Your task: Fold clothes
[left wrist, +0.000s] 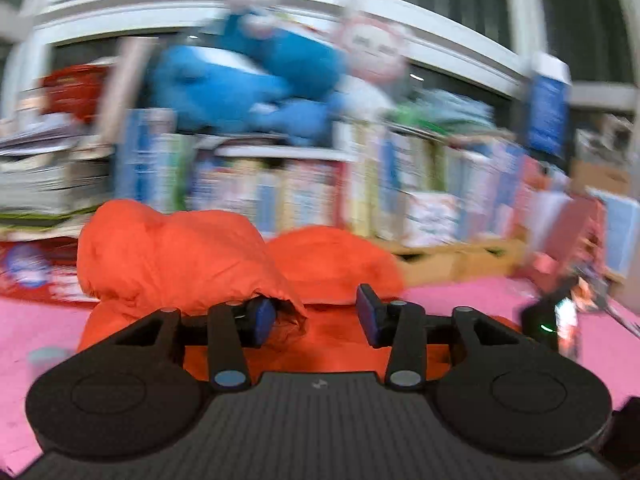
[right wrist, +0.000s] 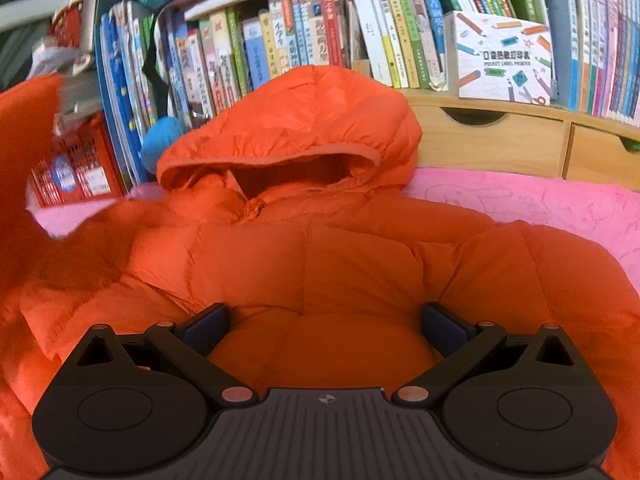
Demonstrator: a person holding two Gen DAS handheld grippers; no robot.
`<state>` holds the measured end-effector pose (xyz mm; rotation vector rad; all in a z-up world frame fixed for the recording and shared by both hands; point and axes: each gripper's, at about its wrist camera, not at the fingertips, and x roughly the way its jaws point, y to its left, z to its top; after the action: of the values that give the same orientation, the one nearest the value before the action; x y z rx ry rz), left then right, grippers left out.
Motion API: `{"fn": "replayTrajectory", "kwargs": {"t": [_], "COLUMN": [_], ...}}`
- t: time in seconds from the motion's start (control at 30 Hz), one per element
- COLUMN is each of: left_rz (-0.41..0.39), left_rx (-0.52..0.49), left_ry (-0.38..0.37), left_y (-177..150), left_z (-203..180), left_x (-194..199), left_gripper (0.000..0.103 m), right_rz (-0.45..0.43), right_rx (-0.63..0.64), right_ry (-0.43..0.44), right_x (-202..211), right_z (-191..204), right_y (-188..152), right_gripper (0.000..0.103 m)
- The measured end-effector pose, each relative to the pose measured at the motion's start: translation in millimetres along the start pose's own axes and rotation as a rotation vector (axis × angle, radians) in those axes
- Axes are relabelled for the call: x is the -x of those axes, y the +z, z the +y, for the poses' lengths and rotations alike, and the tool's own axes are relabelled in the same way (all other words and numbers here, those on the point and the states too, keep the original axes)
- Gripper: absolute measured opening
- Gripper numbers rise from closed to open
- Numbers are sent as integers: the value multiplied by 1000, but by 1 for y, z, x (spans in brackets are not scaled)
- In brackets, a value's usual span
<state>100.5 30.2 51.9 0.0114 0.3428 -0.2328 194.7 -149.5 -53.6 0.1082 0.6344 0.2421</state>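
Two tongs over orange jacket (right wrist: 320, 248): right gripper (right wrist: 326, 326) released wide; left gripper (left wrist: 316, 318) (cuff (left wrist: 280, 300) beside one pad) unclear.

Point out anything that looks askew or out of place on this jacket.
The orange jacket lies face up on the pink mat, but its sleeve is bunched up off the mat, not flat.

Orange hooded jacket (right wrist: 320, 248), open tool (right wrist: 326, 324), bookshelf (right wrist: 280, 40)

Left wrist view smeared by motion: book spines (left wrist: 304, 196) unreadable, blue plush toy (left wrist: 248, 80) without detail. Right wrist view: orange jacket (right wrist: 320, 248) hem hidden under gripper body, left sleeve cut by picture's edge and blurred.
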Motion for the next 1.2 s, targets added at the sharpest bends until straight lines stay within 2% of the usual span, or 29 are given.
{"fn": "replayTrajectory", "kwargs": {"t": [0.1,0.2,0.23,0.3,0.4,0.53,0.67,0.77,0.83,0.87,0.9,0.93,1.0,1.13,1.2], "left_rz": [82,203,214,201,167,161,238,297,315,321,326,331,327,315,314], "left_rx": [-65,-134,-169,-243,-336,-404,-518,-509,-440,-408,-377,-347,-311,-299,-303], "left_ry": [-46,-75,-108,-207,-304,-319,-270,-257,-273,-284,-296,-308,-323,-322,-319], "left_y": [-5,-21,-27,-33,-32,-33,-51,-65,-71,-73,-75,-77,-81,-85,-85], "left_z": [-27,-40,-44,-52,-63,-74,-83,-81,-75,-72,-69,-66,-62,-60,-59], "left_x": [-24,-44,-42,-30,-13,-6,-21,-41,-52,-55,-59,-62,-64,-62,-61], "left_gripper": [52,56,59,74,80,90,90,90,92,98,100,101,103,103,103], "right_rz": [-42,-91,-105,-121,-123,-131,-137,-153,-194,-218,-217,-203,-140,25,63], "right_rx": [-98,-210,-242,-280,-286,-307,-328,-375,-303,-256,-169,-62,98,112,145], "right_ry": [58,114,127,147,151,167,182,252,332,374,405,428,538,792,747], "right_x": [6,12,13,14,13,13,12,23,47,60,72,82,91,79,72], "right_z": [-16,-34,-40,-46,-48,-52,-56,-65,-61,-57,-46,-30,2,40,52], "right_y": [0,-1,-2,-2,-1,-1,-1,3,14,20,28,36,52,73,69], "right_gripper": [103,103,103,103,103,103,103,103,103,103,103,103,103,103,103]}}
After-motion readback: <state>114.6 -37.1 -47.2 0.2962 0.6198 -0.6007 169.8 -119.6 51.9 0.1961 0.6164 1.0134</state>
